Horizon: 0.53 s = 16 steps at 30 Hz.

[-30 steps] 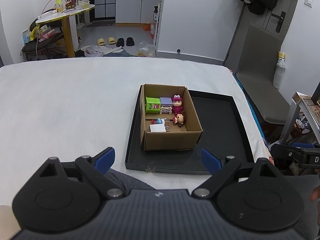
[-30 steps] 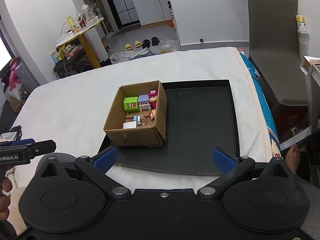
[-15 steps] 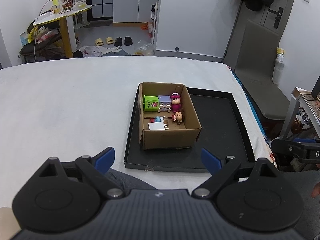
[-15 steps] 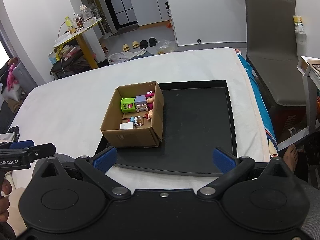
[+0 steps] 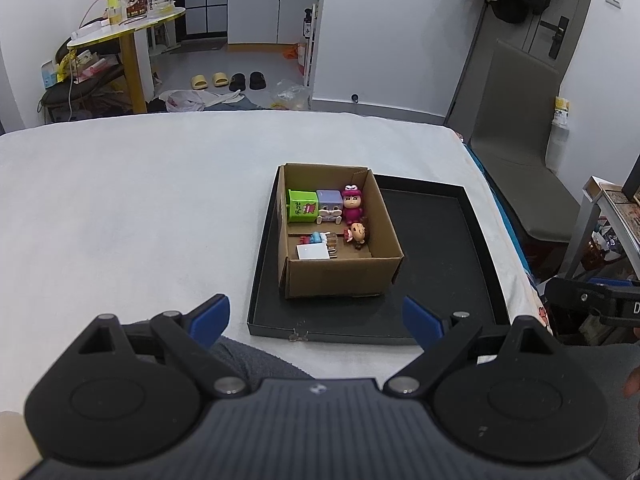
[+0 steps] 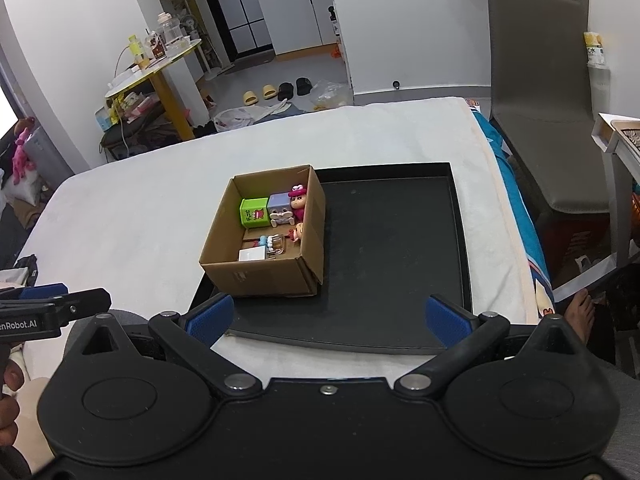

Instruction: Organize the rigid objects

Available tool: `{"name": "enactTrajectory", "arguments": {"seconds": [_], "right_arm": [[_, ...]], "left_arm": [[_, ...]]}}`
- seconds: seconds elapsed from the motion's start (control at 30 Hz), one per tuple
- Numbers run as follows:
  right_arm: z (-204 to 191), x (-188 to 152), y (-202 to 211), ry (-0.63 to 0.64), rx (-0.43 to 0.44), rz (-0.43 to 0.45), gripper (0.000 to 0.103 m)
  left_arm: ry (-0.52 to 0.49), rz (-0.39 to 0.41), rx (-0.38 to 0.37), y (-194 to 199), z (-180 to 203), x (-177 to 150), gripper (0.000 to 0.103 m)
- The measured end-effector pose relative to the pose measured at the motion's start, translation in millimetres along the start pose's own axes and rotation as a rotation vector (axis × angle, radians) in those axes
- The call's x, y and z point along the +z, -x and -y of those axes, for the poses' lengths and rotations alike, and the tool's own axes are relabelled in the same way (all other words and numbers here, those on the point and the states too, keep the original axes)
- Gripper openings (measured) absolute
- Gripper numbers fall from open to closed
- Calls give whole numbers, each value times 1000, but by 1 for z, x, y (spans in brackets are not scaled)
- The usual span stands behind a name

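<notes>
Two spread claws, left (image 5: 316,316) and right (image 6: 326,318), face one cardboard box (image 5: 340,276) holding two cubes.

From my left camera, the middle of the frame is taken by the cardboard box (image 5: 340,236), open at the top, so I can only come in from above; its four walls block any side approach. Inside, the far row is packed: green cube (image 5: 302,212), purple cube (image 5: 329,206) and pink doll (image 5: 352,208) touch one another. The near row holds a white card (image 5: 312,252) and a small doll (image 5: 357,234), with little bare floor between. To the right of the box, the black tray (image 6: 400,240) lies bare and wide, bounded by a low rim. The white bedcover (image 5: 140,208) fills the left of the frame, unobstructed.
</notes>
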State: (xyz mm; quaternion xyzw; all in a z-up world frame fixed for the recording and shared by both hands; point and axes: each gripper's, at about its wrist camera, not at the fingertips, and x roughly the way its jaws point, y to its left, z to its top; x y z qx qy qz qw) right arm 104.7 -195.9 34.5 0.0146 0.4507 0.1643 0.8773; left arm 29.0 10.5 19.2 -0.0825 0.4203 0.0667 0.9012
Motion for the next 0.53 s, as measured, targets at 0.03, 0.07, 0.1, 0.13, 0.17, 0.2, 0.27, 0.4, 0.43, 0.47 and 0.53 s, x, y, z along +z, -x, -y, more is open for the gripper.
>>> {"name": "enactTrajectory", "arguments": {"seconds": [0.03, 0.07, 0.1, 0.13, 0.17, 0.2, 0.27, 0.4, 0.43, 0.47, 0.53], "right_arm": [[0, 0, 0, 0, -1, -1, 103], [0, 0, -1, 0, -3, -3, 103], [1, 0, -2, 0, -5, -5, 103], [1, 0, -3, -1, -7, -6, 103], [2, -1, -3, -2, -8, -8, 103], [2, -1, -3, -3, -8, -8, 103], [2, -1, -3, -6, -7, -9, 103], [1, -1, -5, -6, -9, -13, 103], [1, -1, -5, -5, -10, -16, 103], [1, -1, -6, -4, -11, -17, 103], [3, -1, -8, -5, -15, -17, 103]], "left_arm": [[2, -1, 3, 0, 0, 0, 92], [5, -3, 6, -1, 0, 0, 92], [7, -5, 7, -2, 0, 0, 92], [8, -7, 7, -3, 0, -1, 93], [7, -8, 6, -3, 0, -1, 93], [6, -9, 5, -4, 0, -1, 93], [0, -9, 4, -5, 1, -1, 93], [15, 10, 9, -6, 2, 2, 93], [15, 10, 9, -8, 3, 3, 93], [12, 10, 5, -9, 4, 4, 93], [5, 19, 0, -12, 6, 5, 93]]}}
